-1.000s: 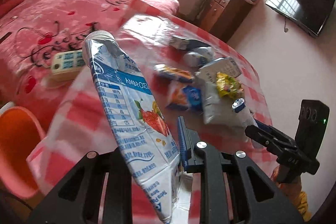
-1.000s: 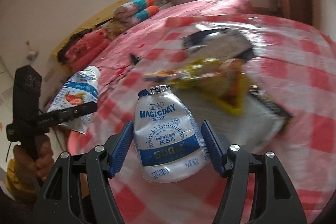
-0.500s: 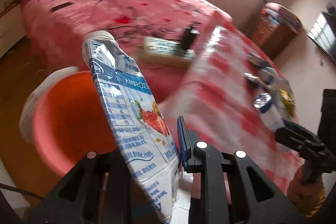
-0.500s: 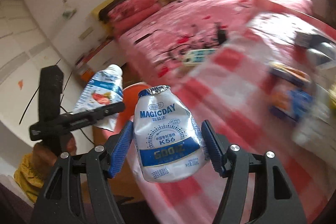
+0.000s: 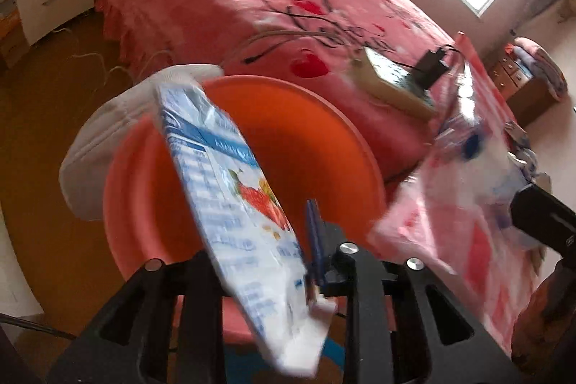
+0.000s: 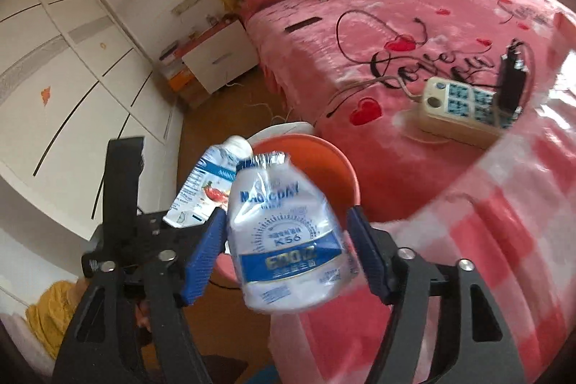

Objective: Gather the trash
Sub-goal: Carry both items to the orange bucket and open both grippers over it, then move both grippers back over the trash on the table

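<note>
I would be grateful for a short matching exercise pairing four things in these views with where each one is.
Things:
1. strawberry carton
2. Magicday pouch
3. orange bin
4. power strip

Places:
a. on the pink bed
b. on the floor beside the bed
c. between the right gripper's blue pads
d. in the left gripper, over the bin

Pairs: 1-d, 2-c, 3-b, 4-a
</note>
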A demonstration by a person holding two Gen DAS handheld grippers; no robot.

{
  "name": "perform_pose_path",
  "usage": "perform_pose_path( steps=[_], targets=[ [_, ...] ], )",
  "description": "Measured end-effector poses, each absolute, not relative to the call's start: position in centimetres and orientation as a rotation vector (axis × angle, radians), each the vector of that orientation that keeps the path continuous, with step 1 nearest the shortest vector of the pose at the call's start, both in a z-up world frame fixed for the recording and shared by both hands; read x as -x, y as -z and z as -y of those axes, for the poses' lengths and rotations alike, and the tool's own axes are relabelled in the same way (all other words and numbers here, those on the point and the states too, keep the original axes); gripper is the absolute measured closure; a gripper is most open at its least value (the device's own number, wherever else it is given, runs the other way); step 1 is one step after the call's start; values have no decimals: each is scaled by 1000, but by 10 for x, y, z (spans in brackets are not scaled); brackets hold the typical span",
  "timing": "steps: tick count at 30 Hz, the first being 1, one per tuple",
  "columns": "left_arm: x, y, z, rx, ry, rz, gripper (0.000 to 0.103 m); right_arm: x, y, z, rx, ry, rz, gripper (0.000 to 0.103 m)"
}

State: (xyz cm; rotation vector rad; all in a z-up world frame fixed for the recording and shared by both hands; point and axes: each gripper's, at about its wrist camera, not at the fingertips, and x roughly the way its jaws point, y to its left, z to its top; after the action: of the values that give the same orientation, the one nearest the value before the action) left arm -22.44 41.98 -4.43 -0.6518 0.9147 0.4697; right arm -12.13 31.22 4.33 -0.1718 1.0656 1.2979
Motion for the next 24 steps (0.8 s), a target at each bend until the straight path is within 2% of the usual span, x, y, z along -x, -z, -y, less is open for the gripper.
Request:
perform_pose_path(
  steps=[1,2,3,10,13,24],
  targets=[
    [227,46,-422,645,-485,-916,58,117,-40,-314,155,-1285,-1077,16],
    [229,47,-424,636,-508,-915,45,114,-38,-314,139,-1269,-1087,15],
    [230,47,-425,629,-520,-908,38,109,-36,-310,107,-1251,-1105,15],
    [238,35,-429,570,-578,-841,28,91,-39,-260,-28,-1150,-1077,14],
    [239,26,-426,552,-584,-791,19,90,-43,-228,-58,-1103,-1016,14],
    [211,-16,-374,421,-509,-718,19,87,-40,-149,-149,-1016,-911,12]
  ],
)
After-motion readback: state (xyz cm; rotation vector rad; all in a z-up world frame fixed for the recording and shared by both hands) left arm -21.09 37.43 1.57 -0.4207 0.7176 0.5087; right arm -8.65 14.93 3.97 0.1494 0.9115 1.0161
